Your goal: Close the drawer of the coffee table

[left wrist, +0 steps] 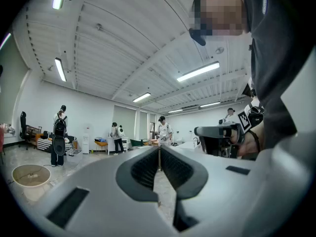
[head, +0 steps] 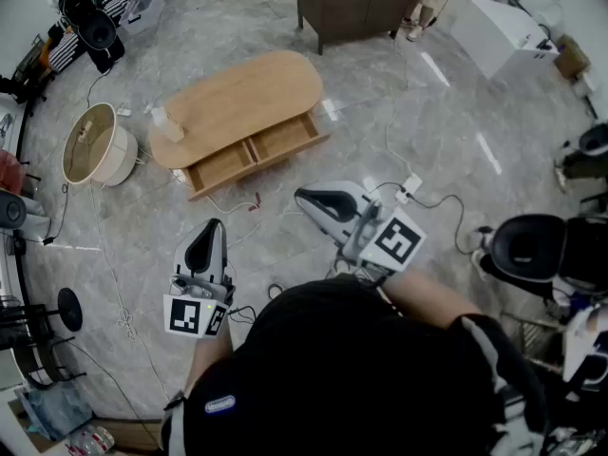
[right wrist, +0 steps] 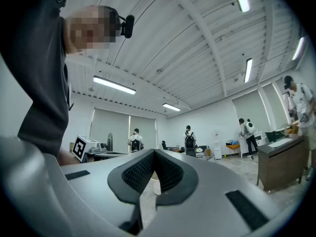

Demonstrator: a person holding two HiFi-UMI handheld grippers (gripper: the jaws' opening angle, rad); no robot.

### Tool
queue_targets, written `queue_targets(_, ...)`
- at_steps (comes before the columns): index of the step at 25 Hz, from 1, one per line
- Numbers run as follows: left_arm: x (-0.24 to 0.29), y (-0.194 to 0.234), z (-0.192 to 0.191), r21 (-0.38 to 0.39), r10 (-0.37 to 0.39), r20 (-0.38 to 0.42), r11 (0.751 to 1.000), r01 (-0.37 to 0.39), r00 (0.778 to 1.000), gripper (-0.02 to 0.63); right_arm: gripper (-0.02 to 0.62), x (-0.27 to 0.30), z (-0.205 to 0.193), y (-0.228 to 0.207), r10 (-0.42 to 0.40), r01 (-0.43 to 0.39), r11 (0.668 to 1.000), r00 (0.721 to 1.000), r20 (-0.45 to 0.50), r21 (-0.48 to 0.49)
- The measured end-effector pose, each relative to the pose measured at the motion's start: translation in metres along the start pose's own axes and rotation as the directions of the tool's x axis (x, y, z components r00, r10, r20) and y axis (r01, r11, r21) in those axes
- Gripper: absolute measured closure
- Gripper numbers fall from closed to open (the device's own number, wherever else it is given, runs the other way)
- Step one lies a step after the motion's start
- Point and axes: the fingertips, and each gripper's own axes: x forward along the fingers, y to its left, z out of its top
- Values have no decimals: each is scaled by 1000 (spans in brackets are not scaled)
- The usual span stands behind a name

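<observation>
The oval wooden coffee table stands on the marble floor ahead of me. Its wide drawer, split into two compartments, is pulled out on the near side. My left gripper is held well short of the table, jaws shut and empty. My right gripper hovers to the right, also apart from the drawer, shut on nothing. In the left gripper view the closed jaws point level across the room, with the right gripper beside them. The right gripper view shows its own shut jaws.
A small pale object sits on the tabletop. A round basket stands left of the table, a dark cabinet behind it. Cables and a power strip lie on the floor at right, near a black chair. Several people stand far off.
</observation>
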Motion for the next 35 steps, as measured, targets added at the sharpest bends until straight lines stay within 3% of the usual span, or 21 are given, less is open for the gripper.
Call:
queue_targets(16,4,2,-2,-10,-3,0,1000,3,1000,592,586,-4,-4,-10,-40,40,998,999,1,38)
queue_targets(21,2,1,-1,-25,-20,23,999,20,1000,592,584,-3,-7,-6,-9,10,1000,1000,13,-7)
queue_targets(35,-5,11,-4,-29,2,26,1000,-1,1000,591,583,16,-11,0,1,-1,1000,1000,-9,13)
